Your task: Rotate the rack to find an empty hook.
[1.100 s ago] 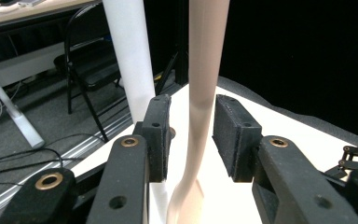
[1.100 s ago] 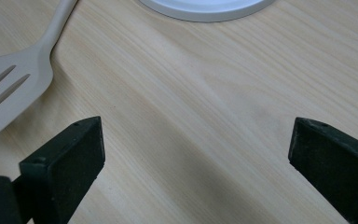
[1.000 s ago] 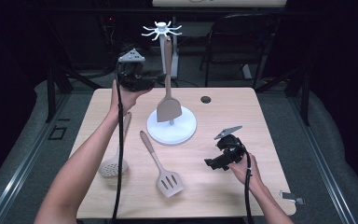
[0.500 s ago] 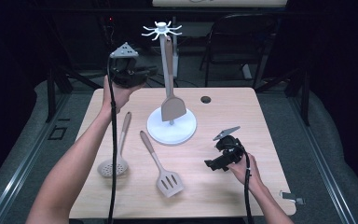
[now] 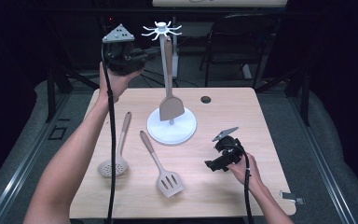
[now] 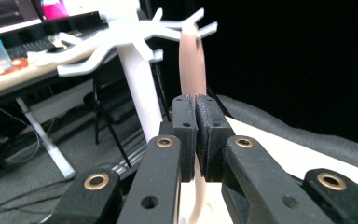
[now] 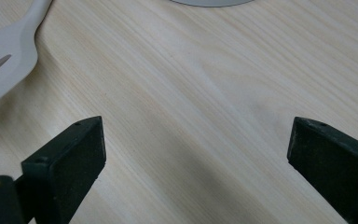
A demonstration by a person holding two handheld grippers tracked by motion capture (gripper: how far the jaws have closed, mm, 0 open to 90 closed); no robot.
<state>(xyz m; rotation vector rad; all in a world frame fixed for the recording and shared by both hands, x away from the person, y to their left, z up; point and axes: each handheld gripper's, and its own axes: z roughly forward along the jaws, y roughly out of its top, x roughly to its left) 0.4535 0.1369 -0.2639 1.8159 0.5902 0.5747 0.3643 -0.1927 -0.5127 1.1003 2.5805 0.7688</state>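
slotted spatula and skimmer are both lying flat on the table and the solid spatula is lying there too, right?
Not quite. The slotted spatula and skimmer do lie flat on the table, but the high view shows the solid spatula hanging upright from the white rack.

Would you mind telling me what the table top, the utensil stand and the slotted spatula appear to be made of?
Table top: pale wood or wood-look laminate, matt; straight grain lines show in the right gripper view.
Utensil stand: probably white plastic, smooth and uniform, with thin moulded-looking hooks.
Slotted spatula: handle looks like light-brown wood; the beige head seems matt silicone or plastic, though I cannot be sure.
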